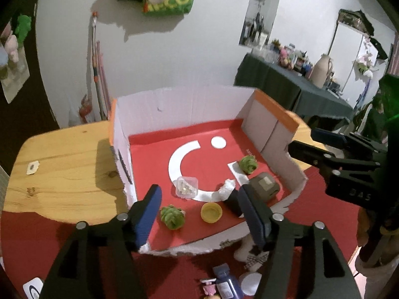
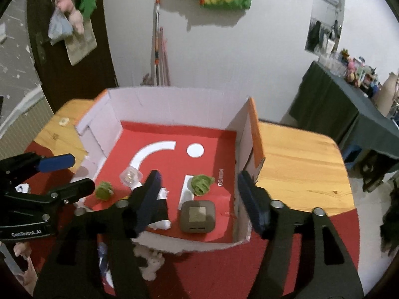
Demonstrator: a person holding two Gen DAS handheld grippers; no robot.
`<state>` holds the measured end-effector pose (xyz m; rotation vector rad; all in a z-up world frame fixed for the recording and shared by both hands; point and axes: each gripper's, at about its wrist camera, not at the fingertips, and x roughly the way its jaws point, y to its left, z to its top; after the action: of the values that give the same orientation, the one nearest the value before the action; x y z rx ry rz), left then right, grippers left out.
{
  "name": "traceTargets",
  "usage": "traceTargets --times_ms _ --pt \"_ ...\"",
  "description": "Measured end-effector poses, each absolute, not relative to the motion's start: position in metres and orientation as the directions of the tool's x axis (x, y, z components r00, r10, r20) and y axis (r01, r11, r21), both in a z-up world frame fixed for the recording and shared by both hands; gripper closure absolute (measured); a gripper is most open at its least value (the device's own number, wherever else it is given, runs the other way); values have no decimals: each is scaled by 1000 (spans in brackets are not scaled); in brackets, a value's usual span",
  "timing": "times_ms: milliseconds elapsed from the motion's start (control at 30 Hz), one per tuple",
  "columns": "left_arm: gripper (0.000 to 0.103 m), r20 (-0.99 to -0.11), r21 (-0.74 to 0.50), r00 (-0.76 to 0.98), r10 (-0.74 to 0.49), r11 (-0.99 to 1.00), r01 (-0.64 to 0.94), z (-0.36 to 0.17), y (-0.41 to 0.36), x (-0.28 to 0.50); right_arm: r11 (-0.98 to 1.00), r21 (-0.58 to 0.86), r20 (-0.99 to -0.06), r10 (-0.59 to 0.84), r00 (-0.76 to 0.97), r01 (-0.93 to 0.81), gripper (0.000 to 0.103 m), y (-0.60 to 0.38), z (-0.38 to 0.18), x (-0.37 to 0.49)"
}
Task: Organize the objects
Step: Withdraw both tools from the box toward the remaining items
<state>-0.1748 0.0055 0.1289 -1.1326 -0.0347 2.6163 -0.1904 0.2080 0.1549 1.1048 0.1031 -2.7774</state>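
We hold the left gripper [image 1: 199,214] and the right gripper [image 2: 197,200] above the near edge of the cardboard box [image 1: 174,99], both jaws released and empty. The sorted things lie inside: two green balls [image 1: 172,216], a yellow cap [image 1: 211,212], a grey block [image 2: 198,216]. Risk: a descending finger could catch the torn near wall. Open room remains at the far half of the box floor and on the bare surface [image 2: 299,162] to the right.
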Motion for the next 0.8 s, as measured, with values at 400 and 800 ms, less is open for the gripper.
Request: traceTargets --times_ms 400,800 --pt "18 -578 -78 -787 216 -975 -210 145 1 -112 -987 6 -545 -136 -827 158 25 216 179 -121" --pt "4 -471 -8 -872 132 -989 -145 130 3 -57 -991 14 -515 -120 -849 132 13 217 142 -77"
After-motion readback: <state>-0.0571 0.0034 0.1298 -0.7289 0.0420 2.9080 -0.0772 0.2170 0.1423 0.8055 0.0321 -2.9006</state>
